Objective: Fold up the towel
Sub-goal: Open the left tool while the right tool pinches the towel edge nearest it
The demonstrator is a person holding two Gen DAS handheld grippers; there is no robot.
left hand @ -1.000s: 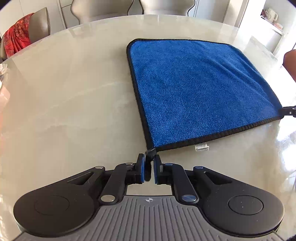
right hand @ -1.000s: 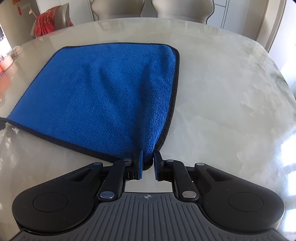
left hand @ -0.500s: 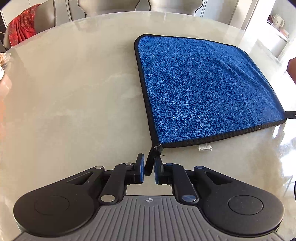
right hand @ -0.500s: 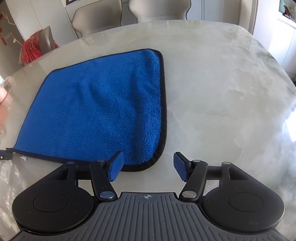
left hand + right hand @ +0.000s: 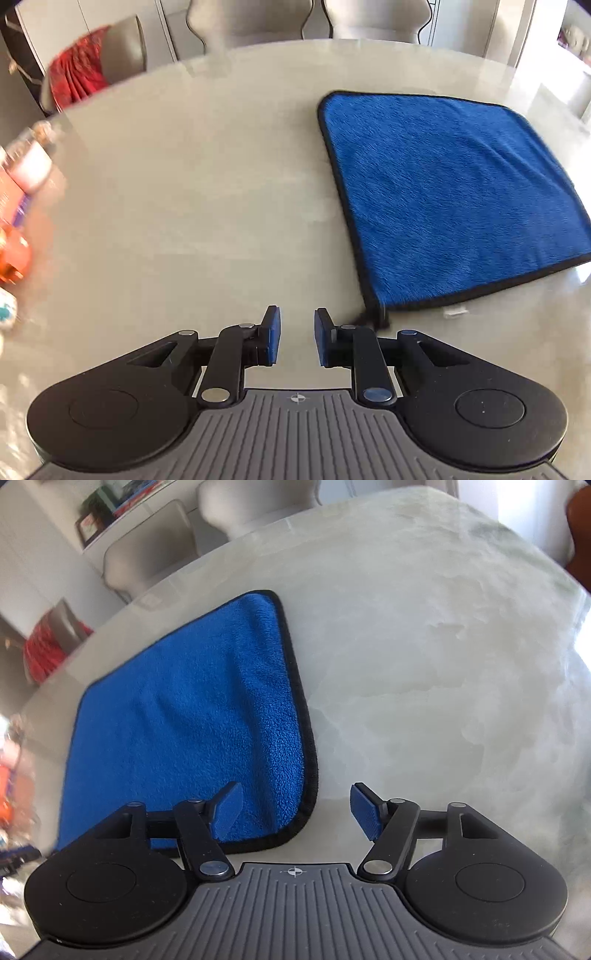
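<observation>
A blue towel (image 5: 450,195) with black edging lies flat on the pale marble table (image 5: 192,206). In the left wrist view it is to the right, its near left corner just right of my left gripper (image 5: 296,334), which is open and empty. In the right wrist view the towel (image 5: 184,720) is at left, its near right corner under and between the fingers of my right gripper (image 5: 295,808), which is wide open and empty above it. A small white label (image 5: 455,311) sticks out at the towel's near edge.
Grey chairs (image 5: 251,22) stand at the table's far side; one holds a red cloth (image 5: 79,79). Blurred orange and white items (image 5: 14,221) sit at the table's left edge. Bare marble (image 5: 443,664) lies right of the towel.
The left gripper has opened, let go of the towel corner and shifted left. The right gripper, open since half a second ago, has tilted and swung so the towel sits further left.
</observation>
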